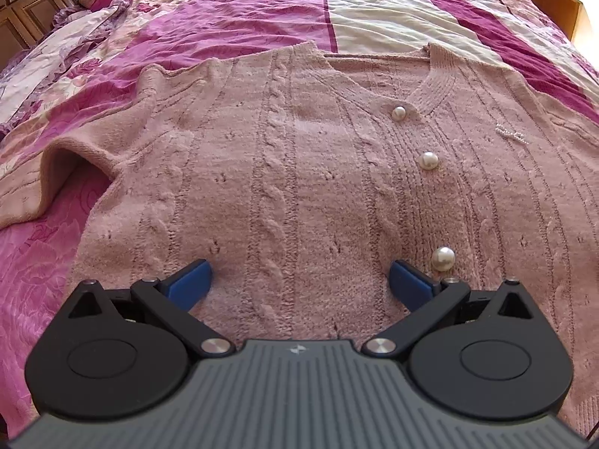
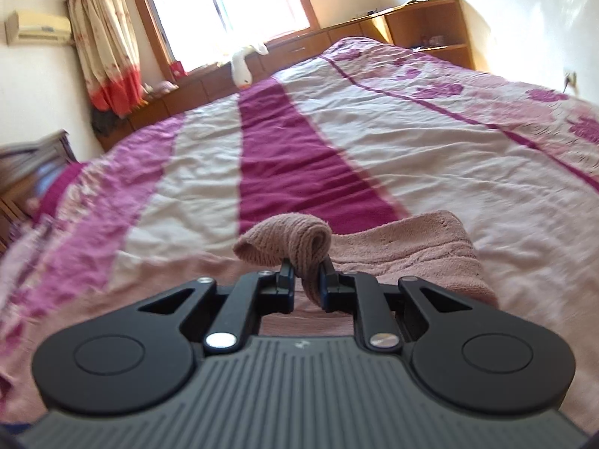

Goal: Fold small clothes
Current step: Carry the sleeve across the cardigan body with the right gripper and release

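A pink cable-knit cardigan (image 1: 299,157) with pearl buttons (image 1: 429,160) lies spread front-up on the bed, neckline at the far side, left sleeve (image 1: 45,172) bent outward. My left gripper (image 1: 299,280) hovers open over its lower front, blue pads wide apart, nothing between them. In the right wrist view my right gripper (image 2: 306,280) is shut on a ribbed edge of the cardigan (image 2: 295,241), which curls up over the fingers. More of the pink knit (image 2: 411,250) trails to the right behind it.
The bed carries a quilt (image 2: 337,142) striped in magenta, pink and cream. Pillows (image 1: 112,3) and a wooden headboard (image 1: 26,11) sit at the left. Beyond the bed are a window, curtains, low wooden cabinets (image 2: 430,26) and a white plush toy (image 2: 243,63).
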Available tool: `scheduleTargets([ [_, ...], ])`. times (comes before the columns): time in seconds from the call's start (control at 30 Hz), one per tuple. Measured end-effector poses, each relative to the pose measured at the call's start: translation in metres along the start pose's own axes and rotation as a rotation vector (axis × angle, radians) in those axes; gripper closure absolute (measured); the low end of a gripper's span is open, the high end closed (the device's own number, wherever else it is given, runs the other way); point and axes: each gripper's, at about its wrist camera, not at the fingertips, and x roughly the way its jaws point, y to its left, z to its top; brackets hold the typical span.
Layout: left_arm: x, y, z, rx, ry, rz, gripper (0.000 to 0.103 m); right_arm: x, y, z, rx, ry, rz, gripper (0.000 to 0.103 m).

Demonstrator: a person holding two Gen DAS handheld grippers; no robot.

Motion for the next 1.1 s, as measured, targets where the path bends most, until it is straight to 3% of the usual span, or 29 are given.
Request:
scheduleTargets([
  [0.43, -0.025, 0.045, -0.005, -0.039, -0.021, 0.044, 0.000, -0.016, 0.093, 0.008, -0.033, -0.002, 0.145, 0.087],
  [0.57, -0.033, 0.067, -0.001, -0.091, -0.006, 0.013, 0.000, -0.015, 0.125, 0.007, -0.046, 0.014, 0.194, 0.087],
  [1.1, -0.067, 0.132, 0.003, -0.196, -0.095, 0.048, 0.000, 0.023, 0.261, -0.013, -0.080, 0.090, 0.382, 0.087],
])
